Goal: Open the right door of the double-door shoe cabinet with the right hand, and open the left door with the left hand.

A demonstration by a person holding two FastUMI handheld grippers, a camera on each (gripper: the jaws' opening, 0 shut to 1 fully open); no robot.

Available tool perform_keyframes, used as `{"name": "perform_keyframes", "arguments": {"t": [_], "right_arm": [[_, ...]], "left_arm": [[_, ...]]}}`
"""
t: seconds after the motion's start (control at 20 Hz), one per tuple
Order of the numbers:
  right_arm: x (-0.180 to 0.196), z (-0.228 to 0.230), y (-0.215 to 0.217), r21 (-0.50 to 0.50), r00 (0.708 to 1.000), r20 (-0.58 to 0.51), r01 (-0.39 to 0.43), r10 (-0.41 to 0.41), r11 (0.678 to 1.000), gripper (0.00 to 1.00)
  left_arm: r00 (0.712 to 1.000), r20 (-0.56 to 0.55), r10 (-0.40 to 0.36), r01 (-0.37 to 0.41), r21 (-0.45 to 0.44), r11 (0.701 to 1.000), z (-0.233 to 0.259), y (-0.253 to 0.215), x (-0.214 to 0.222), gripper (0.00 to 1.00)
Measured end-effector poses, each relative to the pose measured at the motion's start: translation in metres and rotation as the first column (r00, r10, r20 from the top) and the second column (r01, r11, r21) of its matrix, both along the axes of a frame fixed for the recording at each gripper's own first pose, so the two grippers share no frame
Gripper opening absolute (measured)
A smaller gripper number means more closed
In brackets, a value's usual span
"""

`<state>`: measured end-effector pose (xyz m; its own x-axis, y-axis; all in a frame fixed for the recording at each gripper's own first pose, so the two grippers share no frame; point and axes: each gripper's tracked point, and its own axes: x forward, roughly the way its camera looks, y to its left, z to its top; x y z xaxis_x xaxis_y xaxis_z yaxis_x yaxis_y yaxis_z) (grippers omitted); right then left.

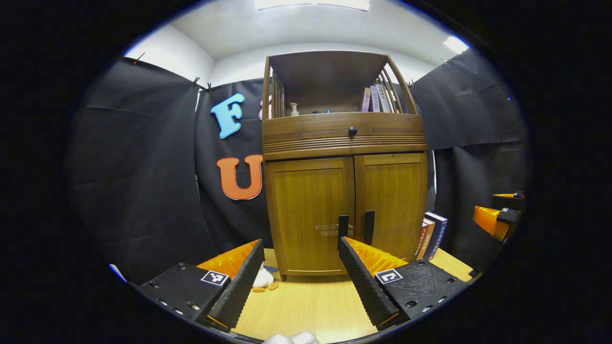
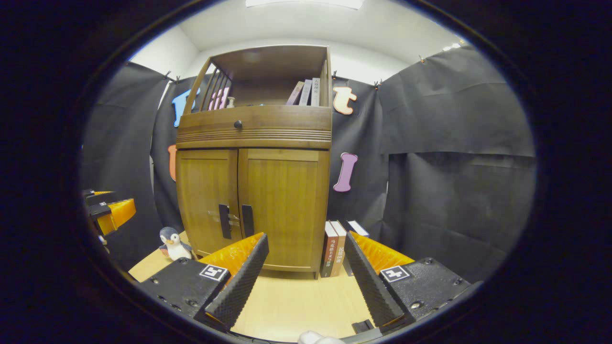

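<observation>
My left gripper (image 1: pixel 301 258) and right gripper (image 2: pixel 306 253) were both spread wide, holding nothing, short of the shoe cabinet (image 1: pixel 344 162). Its left door (image 1: pixel 310 215) and right door (image 2: pixel 283 210) stood closed, bare tabletop (image 2: pixel 291 301) between us.

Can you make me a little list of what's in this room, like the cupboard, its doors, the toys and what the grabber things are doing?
cabinet: wooden, on the table, open shelf on top
doors: left door and right door both closed
handles: two dark bars where the doors meet
left gripper: jaws open, holding nothing
right gripper: jaws open, holding nothing
penguin toy: on the table, left of the cabinet
books: standing right of the cabinet
</observation>
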<state>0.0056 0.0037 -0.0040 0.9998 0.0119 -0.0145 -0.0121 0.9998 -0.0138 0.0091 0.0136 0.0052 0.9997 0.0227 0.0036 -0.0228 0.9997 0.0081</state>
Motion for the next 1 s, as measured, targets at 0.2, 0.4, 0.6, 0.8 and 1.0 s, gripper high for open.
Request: {"name": "perform_keyframes", "arguments": {"t": [0.2, 0.4, 0.6, 0.8, 1.0], "right_arm": [[0.02, -0.006, 0.017, -0.012, 1.0, -0.009, -0.008, 0.008, 1.0, 1.0], [0.052, -0.019, 0.036, -0.018, 0.999, -0.019, -0.032, 0.032, 0.999, 1.0], [0.093, -0.038, 0.067, -0.02, 0.998, -0.02, -0.056, 0.056, 0.998, 1.0], [0.149, -0.057, 0.101, -0.014, 0.997, -0.032, -0.077, 0.076, 0.997, 1.0], [0.194, -0.073, 0.128, -0.004, 0.995, -0.042, -0.092, 0.092, 0.996, 1.0]], "left_arm": [[1.0, -0.007, 0.003, -0.004, -0.015, 1.0, -0.002, 0.003, 0.002, 0.95], [1.0, -0.002, 0.02, -0.02, 0.002, 1.0, 0.003, 0.012, -0.001, 0.95], [0.999, -0.005, 0.051, -0.051, 0.011, 0.999, 0.005, 0.024, -0.005, 0.95], [0.996, -0.026, 0.08, -0.08, 0.006, 0.997, 0.0, 0.031, -0.011, 0.96], [0.992, -0.039, 0.121, -0.121, 0.021, 0.992, -0.003, 0.044, -0.021, 0.96]]}}
